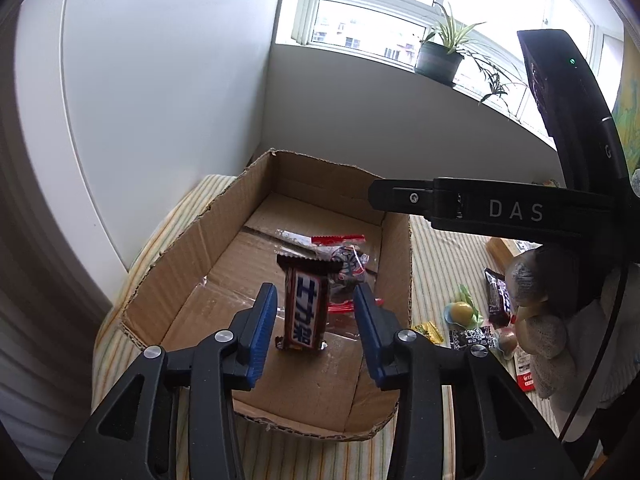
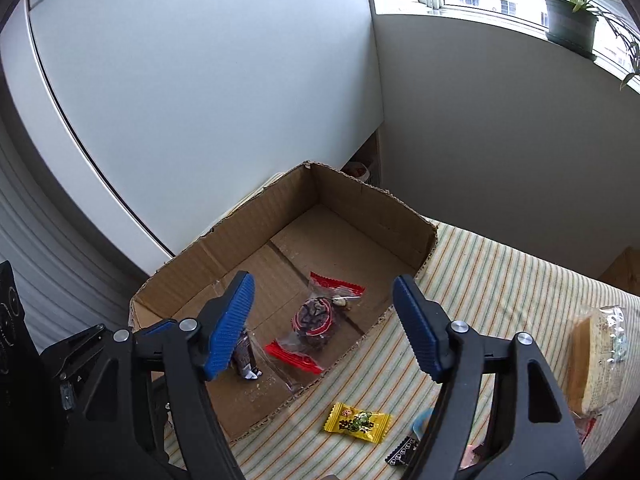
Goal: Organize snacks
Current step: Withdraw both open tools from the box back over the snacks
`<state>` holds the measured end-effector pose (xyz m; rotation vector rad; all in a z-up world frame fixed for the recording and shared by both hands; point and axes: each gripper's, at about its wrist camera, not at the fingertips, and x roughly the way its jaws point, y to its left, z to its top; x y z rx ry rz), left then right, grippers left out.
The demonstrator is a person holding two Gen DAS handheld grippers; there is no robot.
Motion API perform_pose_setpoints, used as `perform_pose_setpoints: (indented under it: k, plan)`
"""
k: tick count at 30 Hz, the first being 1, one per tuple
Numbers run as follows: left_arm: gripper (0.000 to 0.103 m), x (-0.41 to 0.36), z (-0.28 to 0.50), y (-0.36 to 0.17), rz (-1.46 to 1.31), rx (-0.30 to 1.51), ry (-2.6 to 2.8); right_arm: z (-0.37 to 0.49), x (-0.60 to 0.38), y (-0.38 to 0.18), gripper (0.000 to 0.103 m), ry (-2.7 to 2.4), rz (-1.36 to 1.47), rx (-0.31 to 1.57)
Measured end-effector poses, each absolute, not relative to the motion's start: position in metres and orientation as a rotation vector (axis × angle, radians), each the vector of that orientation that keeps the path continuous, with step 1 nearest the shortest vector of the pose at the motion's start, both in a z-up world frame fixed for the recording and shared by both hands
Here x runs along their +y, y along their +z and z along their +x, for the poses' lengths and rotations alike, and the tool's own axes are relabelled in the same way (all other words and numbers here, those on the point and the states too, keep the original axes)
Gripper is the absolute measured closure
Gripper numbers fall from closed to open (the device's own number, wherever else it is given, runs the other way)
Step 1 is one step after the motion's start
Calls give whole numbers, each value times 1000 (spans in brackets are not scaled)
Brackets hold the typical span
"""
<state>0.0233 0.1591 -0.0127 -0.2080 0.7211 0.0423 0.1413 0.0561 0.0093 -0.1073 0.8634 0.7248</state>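
Left gripper (image 1: pixel 315 322) spread over box (image 1: pixel 402 272), our bar (image 1: pixel 305 312) lying free inside, apparently just dropped | right gripper (image 2: pixel 325 322) spread, holding nothing | candy (image 2: pixel 357 422) on cloth (image 2: pixel 500 280) likely next.

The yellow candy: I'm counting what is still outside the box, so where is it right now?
In the right wrist view the yellow candy lies on the striped cloth, just outside the cardboard box, near its front right corner, beside a black wrapper.
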Motion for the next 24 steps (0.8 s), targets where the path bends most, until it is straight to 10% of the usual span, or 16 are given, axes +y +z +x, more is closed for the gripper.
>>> perform_pose_setpoints:
  k: [24]
  plan:
    - [65, 99, 12, 16, -147, 618, -64, 113, -88, 35, 28, 525, -93, 816]
